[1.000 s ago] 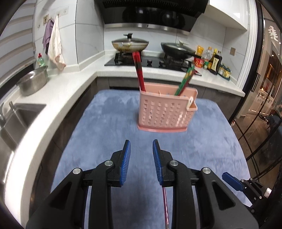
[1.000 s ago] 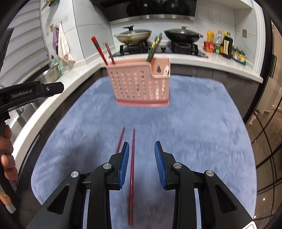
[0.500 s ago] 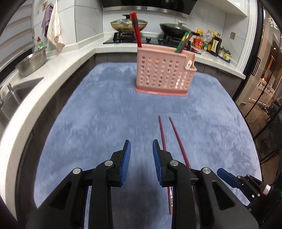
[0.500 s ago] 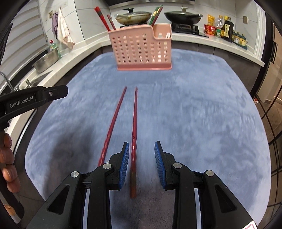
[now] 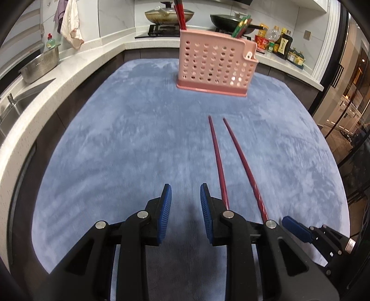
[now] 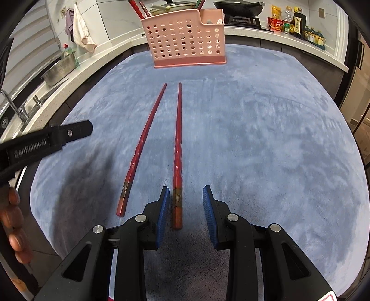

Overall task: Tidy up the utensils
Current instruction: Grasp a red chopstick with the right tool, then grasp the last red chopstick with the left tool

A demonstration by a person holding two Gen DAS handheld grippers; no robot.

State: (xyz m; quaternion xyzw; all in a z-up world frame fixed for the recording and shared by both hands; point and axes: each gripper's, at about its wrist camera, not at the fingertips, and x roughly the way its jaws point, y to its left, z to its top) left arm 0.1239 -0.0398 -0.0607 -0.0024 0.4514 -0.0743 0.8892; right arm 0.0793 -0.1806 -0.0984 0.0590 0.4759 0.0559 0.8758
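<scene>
Blue plush mat (image 5: 129, 143): mottled, lighter and darker patches. Two chopsticks (image 6: 178, 148) on it: dark red, with a brown-gold band near the thick end. Perforated utensil holder (image 5: 215, 62): pale pink, rows of round holes. Chopsticks standing in the holder (image 5: 179, 14): red; a second set (image 5: 241, 26) green with red. Left tool (image 5: 185, 208): black frame, ribbed blue pads. Right tool (image 6: 185, 209): same colours. Worktop (image 5: 92, 62): speckled white.
</scene>
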